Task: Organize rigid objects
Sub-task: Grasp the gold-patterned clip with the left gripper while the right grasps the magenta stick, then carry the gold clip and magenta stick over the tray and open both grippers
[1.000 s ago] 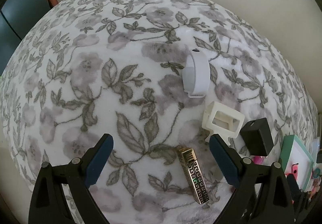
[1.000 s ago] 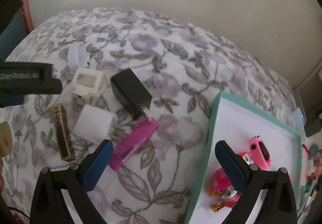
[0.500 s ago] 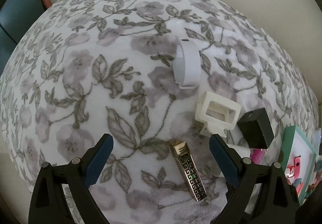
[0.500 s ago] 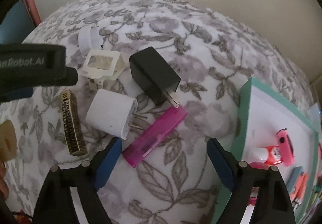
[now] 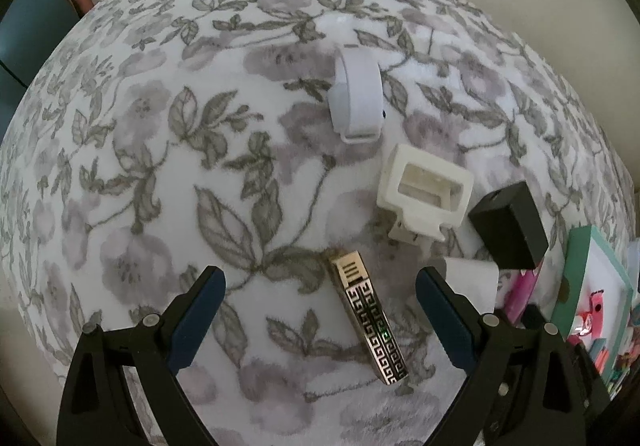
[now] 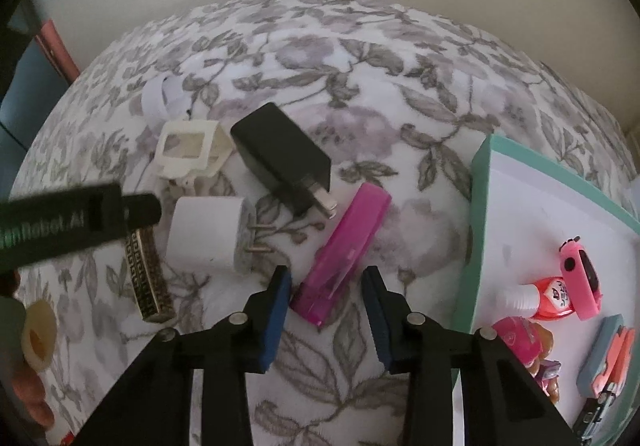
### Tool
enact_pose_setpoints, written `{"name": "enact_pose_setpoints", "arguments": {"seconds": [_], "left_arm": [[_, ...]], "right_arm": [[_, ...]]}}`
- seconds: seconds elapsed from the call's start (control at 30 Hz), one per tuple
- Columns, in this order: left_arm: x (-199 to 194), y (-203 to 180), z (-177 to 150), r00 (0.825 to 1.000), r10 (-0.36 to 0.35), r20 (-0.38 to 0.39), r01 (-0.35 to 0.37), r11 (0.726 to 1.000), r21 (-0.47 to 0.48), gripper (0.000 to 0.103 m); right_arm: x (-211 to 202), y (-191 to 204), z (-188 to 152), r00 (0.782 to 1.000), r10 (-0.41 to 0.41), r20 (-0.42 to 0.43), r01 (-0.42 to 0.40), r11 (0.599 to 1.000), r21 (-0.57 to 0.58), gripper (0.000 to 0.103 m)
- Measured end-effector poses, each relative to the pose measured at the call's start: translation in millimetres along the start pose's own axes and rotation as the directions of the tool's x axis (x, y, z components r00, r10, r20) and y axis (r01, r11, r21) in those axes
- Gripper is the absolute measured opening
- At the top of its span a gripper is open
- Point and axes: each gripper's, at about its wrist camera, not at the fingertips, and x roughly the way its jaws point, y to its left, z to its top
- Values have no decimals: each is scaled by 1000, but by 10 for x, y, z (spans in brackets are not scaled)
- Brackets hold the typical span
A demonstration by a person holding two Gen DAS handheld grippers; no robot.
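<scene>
On a surface draped in a flowered cloth (image 5: 168,181), the left hand-held gripper (image 5: 320,292) points steeply down with its jaws spread wide and nothing between them. Just ahead of it, nearer its right finger, lies a gold key-patterned lighter (image 5: 370,320). Further ahead lie a white band (image 5: 356,99) and a cream hair claw (image 5: 426,191); off to its right sit a black charger (image 5: 508,226) and, touching that finger, a white plug adapter (image 5: 472,278).

The right hand-held gripper (image 6: 326,296) has just been closing its jaws, which now stand on either side of the near end of a pink lighter (image 6: 344,256); the blue pads do not appear to press on it. Ahead and to its left lie the white plug adapter (image 6: 208,234), prongs towards the pink lighter, and the black charger (image 6: 280,157), whose prongs come close to it. Further left are the cream hair claw (image 6: 188,149), the white band (image 6: 164,95) and the gold lighter (image 6: 148,278), partly crossed by the other gripper's dark body. To the right of the gripper, a teal-rimmed tray (image 6: 478,197) holds a pink toy watch (image 6: 580,278) and other small toys.
</scene>
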Motion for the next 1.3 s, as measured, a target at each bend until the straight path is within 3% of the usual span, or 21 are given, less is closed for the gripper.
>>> {"name": "enact_pose_setpoints", "arguments": {"seconds": [0.13, 0.27, 0.53, 0.77, 0.97, 1.1, 1.3], "left_arm": [[48, -36, -38, 1000, -1, -16, 2, 1000, 16, 94], [136, -87, -64, 999, 1, -39, 0, 999, 32, 74], [164, -213, -106, 999, 29, -25, -26, 996, 86, 61], [140, -388, -207, 1000, 21, -17, -19, 990, 137, 35], [120, -506, -307, 999, 47, 0, -47, 983, 176, 31], [91, -543, -367, 1000, 7, -15, -5, 987, 159, 16], [-47, -608, -494, 1000, -20, -7, 21, 987, 162, 16]], "right_arm": [[27, 2, 37, 1000, -2, 15, 2, 1000, 7, 40], [39, 23, 53, 1000, -9, 20, 9, 1000, -1, 39], [9, -36, -5, 1000, -9, 14, 9, 999, 36, 24], [-52, -88, -115, 1000, 23, -15, -22, 997, 74, 22], [-124, -90, -251, 997, 30, -67, -23, 995, 101, 21], [-167, -100, -332, 994, 51, -94, -39, 991, 127, 21], [-310, -167, -398, 993, 77, -88, -61, 983, 171, 21]]}}
